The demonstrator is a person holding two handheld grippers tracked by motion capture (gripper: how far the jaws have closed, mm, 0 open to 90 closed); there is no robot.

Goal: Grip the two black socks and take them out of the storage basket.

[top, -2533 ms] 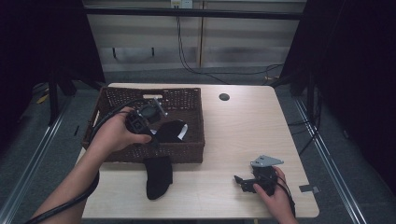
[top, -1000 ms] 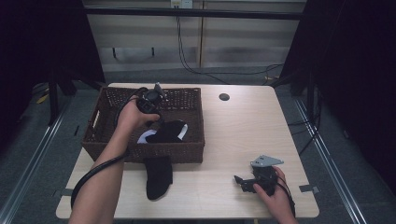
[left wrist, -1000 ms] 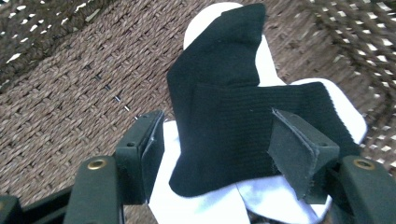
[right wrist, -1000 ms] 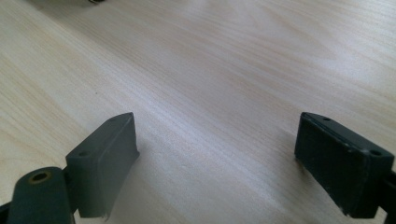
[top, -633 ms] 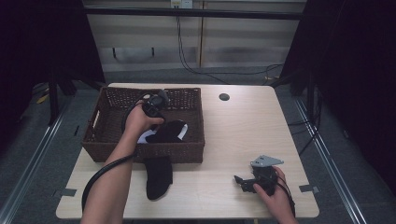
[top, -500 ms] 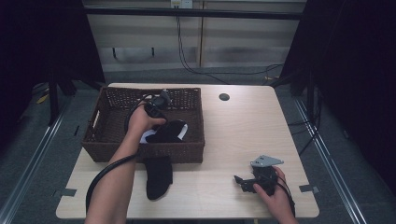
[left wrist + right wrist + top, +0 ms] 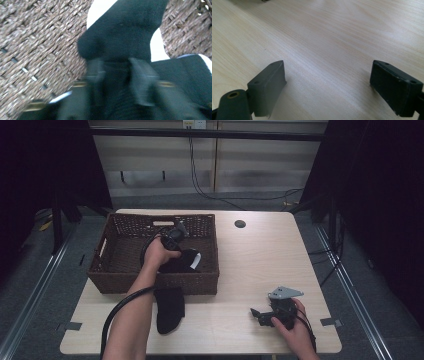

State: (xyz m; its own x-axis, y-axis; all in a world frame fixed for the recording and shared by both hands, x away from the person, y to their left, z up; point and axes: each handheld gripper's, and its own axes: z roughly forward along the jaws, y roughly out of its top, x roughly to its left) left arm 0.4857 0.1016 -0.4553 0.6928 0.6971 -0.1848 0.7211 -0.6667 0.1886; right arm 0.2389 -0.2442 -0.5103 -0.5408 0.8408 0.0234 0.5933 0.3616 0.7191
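Note:
A brown wicker basket (image 7: 125,257) stands at the table's left. Inside it lies a black sock (image 7: 182,263) over something white (image 7: 197,257). My left gripper (image 7: 176,245) points down into the basket. In the left gripper view its jaws (image 7: 116,72) have just been closing and now stand narrow, with a fold of the black sock (image 7: 122,32) pinched between them above the basket's weave (image 7: 37,37). Another black sock (image 7: 169,309) lies on the table in front of the basket. My right gripper (image 7: 257,314) rests near the front edge, open (image 7: 327,85) over bare wood.
The light wooden table (image 7: 260,260) has a round cable hole (image 7: 240,224) near its far edge. A thick cable trails from the left gripper along the forearm. Dark floor and rails surround the table.
The left hand has sunk into the basket, bringing its gripper down onto the black sock. The right hand and its gripper have not moved.

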